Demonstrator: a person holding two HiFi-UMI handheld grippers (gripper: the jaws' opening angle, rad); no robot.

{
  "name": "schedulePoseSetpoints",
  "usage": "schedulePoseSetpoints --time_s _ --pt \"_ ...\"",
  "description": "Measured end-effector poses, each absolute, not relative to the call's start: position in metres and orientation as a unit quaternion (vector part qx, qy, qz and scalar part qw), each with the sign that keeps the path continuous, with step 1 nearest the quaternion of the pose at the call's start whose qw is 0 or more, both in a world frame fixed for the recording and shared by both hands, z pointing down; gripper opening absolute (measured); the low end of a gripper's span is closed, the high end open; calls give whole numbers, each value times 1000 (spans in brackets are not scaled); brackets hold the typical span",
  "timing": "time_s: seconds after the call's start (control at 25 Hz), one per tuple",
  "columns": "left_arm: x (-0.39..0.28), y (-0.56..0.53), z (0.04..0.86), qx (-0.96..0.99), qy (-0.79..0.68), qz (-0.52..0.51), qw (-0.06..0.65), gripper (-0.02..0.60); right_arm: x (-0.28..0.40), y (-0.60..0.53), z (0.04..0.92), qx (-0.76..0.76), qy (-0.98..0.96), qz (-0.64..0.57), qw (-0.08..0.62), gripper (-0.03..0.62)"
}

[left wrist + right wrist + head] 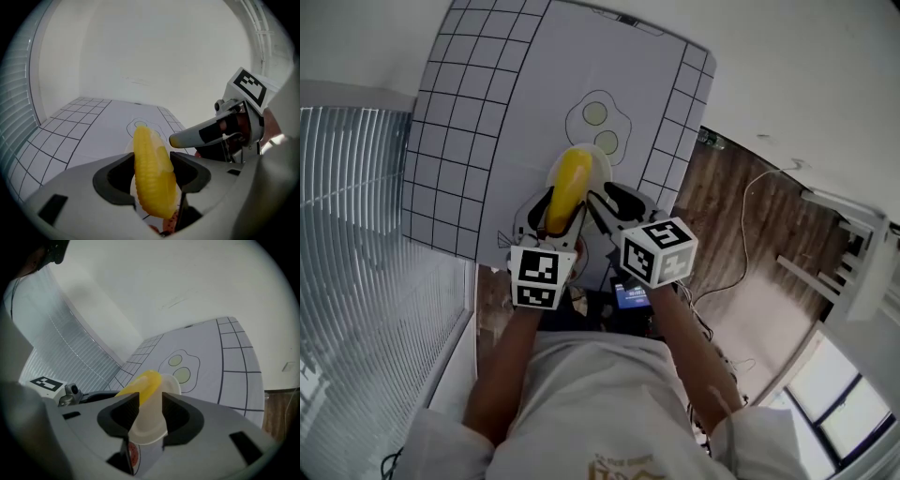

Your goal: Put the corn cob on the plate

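Corn cob sits clamped lengthwise between the jaws of the left hand-held gripper, far end reaching over the plate. Right hand-held gripper, just beside, pinches the plate's rim above the gridded table.

The person wears a white short-sleeved shirt with gold print at lower centre; the grey, black-padded left gripper and right gripper each bear a white, black-marked cube
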State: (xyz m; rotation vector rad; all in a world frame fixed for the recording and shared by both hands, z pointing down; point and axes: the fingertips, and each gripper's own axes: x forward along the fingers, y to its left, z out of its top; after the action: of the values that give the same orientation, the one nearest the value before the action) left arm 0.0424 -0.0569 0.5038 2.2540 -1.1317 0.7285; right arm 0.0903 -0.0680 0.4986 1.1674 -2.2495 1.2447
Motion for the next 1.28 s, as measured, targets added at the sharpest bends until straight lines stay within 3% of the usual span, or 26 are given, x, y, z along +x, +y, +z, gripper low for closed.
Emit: schedulePoseSetpoints --time_s 0.88,1.28 --pt "59 -62 529 818 -424 293 255 247 111 -78 510 411 -781 437 172 149" --pt "61 -61 537 813 -430 298 256 247 91 -85 514 388 -802 399 215 222"
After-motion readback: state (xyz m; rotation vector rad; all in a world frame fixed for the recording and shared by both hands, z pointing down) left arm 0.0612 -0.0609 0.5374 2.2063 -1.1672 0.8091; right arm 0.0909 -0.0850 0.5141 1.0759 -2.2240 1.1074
